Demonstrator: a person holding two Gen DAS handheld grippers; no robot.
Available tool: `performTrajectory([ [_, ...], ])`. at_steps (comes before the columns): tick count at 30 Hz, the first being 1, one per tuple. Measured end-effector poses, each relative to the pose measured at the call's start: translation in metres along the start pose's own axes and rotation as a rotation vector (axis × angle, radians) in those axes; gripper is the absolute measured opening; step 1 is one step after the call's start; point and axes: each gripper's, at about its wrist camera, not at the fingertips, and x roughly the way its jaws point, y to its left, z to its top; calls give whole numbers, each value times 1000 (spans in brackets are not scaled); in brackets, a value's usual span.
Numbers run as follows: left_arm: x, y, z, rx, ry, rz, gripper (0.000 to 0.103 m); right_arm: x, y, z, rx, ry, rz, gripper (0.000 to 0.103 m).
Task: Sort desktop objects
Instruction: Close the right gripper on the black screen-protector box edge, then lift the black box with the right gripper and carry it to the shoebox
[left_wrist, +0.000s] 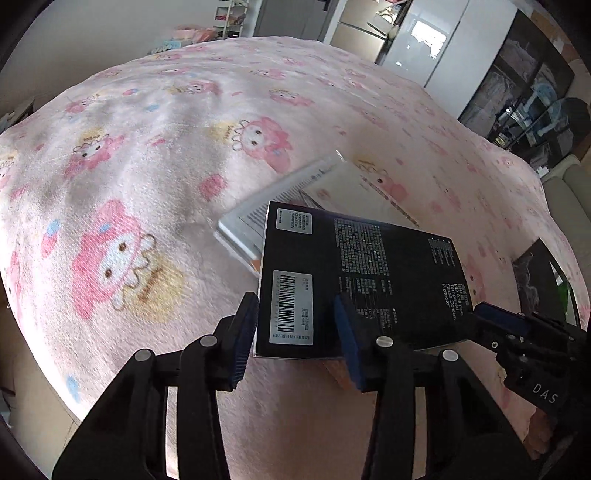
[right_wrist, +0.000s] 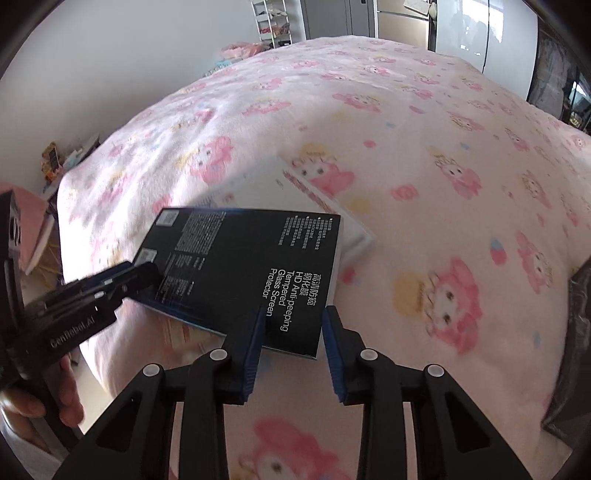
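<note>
A flat black screen-protector box (left_wrist: 354, 273) with white print and barcode labels is held above the pink blanket. My left gripper (left_wrist: 295, 332) has its jaws on either side of the box's near left corner, closed on it. My right gripper (right_wrist: 293, 339) grips the box (right_wrist: 251, 266) at its near right corner. Each gripper shows in the other's view: the right gripper (left_wrist: 524, 332) at the box's right edge, the left gripper (right_wrist: 110, 284) at its left edge. A white flat box (left_wrist: 295, 195) lies on the blanket under the black box; it also shows in the right wrist view (right_wrist: 354, 236).
A pink cartoon-print blanket (left_wrist: 147, 155) covers the table. A dark packet (left_wrist: 543, 280) lies at the right edge, also seen in the right wrist view (right_wrist: 576, 332). Books and clutter (right_wrist: 55, 162) sit at the far left. Cabinets and a fridge stand beyond.
</note>
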Motion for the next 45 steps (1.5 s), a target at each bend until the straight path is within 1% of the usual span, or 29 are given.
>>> performTrajectory([
  [3,1,-12,-13,26,32,-41,44,-6,-14,-21,34,34,8,28],
  [4,2,-15,-15,26,28,-43,46,-6,-20,-26,54,37,12,28],
  [6,1,-15,-14,-5,-4,-17,46,-8,-30,-34,92,45,21,28],
  [8,1,-15,-10,-27,-31,4,45,-6,-35,-32,119,41,-5,28],
  [9,3,-16,-8,-26,-25,3,45,-5,-37,-29,134,33,-17,28],
  [10,5,-18,-8,-21,-18,2,46,-4,-39,-27,150,23,-16,28],
  [13,1,-27,-11,9,-19,21,46,5,-41,-21,188,20,25,30],
  [14,-2,-29,-14,17,-19,26,46,4,-39,-21,176,22,22,32],
  [16,-7,-27,-22,12,-14,20,46,3,-34,-22,147,26,11,32],
  [19,-12,-27,-35,5,20,-17,46,-9,-32,-36,113,32,19,32],
  [22,-15,-36,-47,30,63,-68,46,-24,-37,-55,106,51,20,32],
  [25,-16,-57,-59,84,88,-105,46,-42,-49,-75,119,55,-4,32],
  [26,-16,-67,-64,105,102,-127,43,-49,-54,-82,130,51,-8,31],
  [27,-15,-78,-69,130,117,-146,43,-56,-58,-87,143,43,11,31],
  [29,-15,-102,-80,192,124,-141,43,-71,-65,-99,173,25,45,31],
  [31,-11,-121,-88,246,129,-126,43,-79,-67,-107,161,12,-4,31],
  [33,-7,-125,-89,232,139,-124,43,-80,-70,-115,148,11,-65,31],
  [36,-8,-122,-86,204,143,-130,43,-80,-91,-127,239,22,-69,31],
  [38,-13,-116,-84,193,135,-117,45,-80,-102,-130,272,19,-96,32],
  [40,-12,-111,-81,180,134,-107,45,-77,-113,-131,301,21,-123,35],
  [43,-10,-103,-77,160,144,-109,45,-65,-128,-131,345,43,-126,38],
  [45,-5,-108,-74,169,147,-116,45,-52,-135,-131,373,74,-121,39],
])
